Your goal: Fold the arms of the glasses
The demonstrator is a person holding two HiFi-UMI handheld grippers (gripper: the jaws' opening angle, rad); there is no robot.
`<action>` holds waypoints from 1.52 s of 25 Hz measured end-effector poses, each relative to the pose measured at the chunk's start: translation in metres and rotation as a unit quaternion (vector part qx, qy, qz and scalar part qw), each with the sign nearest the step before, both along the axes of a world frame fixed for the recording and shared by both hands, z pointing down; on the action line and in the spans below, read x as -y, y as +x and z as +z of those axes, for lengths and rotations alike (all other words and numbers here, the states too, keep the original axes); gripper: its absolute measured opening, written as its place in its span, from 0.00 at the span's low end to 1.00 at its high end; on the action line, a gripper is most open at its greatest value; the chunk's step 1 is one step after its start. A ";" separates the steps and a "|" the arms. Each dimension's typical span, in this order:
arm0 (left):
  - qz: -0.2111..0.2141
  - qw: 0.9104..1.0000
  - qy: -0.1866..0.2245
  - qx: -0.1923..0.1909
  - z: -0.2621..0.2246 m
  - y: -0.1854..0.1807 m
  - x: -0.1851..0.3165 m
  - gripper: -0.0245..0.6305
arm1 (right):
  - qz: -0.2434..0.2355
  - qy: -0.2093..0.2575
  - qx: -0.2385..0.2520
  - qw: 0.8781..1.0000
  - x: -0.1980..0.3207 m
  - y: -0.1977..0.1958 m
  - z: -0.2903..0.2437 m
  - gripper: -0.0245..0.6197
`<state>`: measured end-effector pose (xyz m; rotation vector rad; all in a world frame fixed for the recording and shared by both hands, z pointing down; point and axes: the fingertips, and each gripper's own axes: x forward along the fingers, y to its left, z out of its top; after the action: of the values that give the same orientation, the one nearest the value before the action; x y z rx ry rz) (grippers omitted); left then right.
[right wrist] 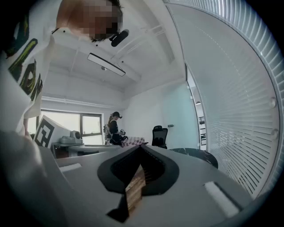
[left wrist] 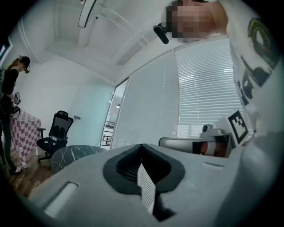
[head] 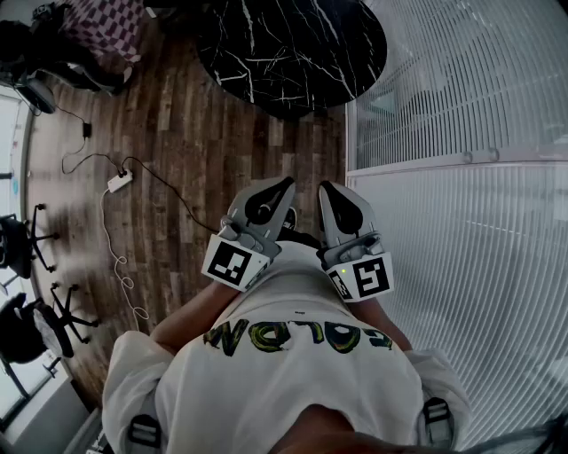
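Glasses cannot be found in any of the three views, so their place relative to the tongs cannot be told. The left gripper [head: 287, 185] and the right gripper [head: 324, 187] are held side by side, close to the person's white shirt [head: 293, 372], both pointing level towards the room. Each gripper's own view shows its jaws pressed together at the tips, with nothing pinched between them. Their marker cubes [head: 234, 264] sit nearest the body.

Ahead of the tips lies a wood floor [head: 177, 133], and beyond it stands a round black marble table [head: 293, 44], well apart from both grippers. A wall of white blinds [head: 461, 97] runs along the right side. To the left, a white power strip [head: 119, 181] lies on the floor with its cable trailing, and black office chairs [head: 19, 244] stand near the window edge. At the far left a table with a checked cloth [head: 106, 27] shows; in the left gripper view another person [left wrist: 11, 88] stands beside it.
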<state>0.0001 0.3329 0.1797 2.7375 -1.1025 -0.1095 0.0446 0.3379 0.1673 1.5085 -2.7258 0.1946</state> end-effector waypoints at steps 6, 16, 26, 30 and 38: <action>-0.001 1.000 0.002 0.000 -0.002 0.003 0.000 0.04 | -0.004 0.004 -0.006 1.000 0.000 0.002 -0.001 0.04; 0.006 1.000 -0.010 0.016 0.009 0.019 -0.002 0.04 | -0.002 0.009 0.010 1.000 -0.001 0.019 -0.004 0.04; 0.013 0.999 -0.019 0.023 0.018 0.050 0.002 0.04 | 0.009 -0.004 0.016 1.000 0.002 0.052 0.008 0.04; 0.009 0.999 -0.023 0.026 0.019 0.053 0.007 0.04 | 0.006 -0.010 0.018 1.000 0.007 0.056 0.011 0.04; -0.004 0.999 -0.033 0.026 0.030 0.046 0.032 0.04 | 0.000 -0.036 0.015 0.999 0.034 0.051 0.029 0.04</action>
<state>0.0461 0.3007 0.2102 2.6930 -1.1100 -0.0034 0.0959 0.3039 0.1965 1.4998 -2.7101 0.3130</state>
